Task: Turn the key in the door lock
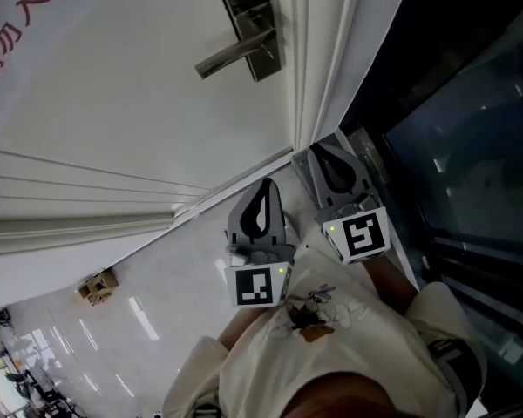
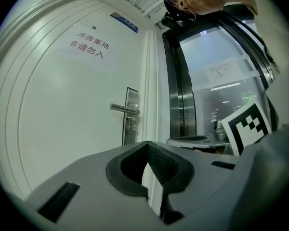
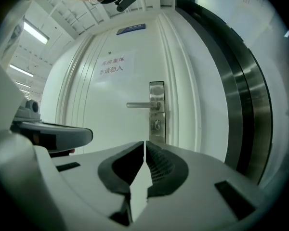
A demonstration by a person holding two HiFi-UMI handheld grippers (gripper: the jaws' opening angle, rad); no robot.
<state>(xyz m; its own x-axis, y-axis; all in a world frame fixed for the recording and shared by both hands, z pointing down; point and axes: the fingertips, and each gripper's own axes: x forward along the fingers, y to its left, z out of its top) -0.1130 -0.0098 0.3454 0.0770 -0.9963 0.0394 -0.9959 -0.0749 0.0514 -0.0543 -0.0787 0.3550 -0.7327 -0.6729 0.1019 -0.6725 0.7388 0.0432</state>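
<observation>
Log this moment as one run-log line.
stage: pre-contact | left gripper: shut, empty | right gripper: shut, empty | door lock: below handle, untouched | key: not made out

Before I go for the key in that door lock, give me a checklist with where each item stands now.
1. Lock in view: ok. The lock sits below the handle.
2. Key in the lock: cannot tell, too small to make out.
3. Right gripper open for a grasp: not ok, jaws together, empty.
4. Left gripper free: ok, jaws together, nothing held.
5. Grippers at the lock: not ok, both hang well short of the door.
</observation>
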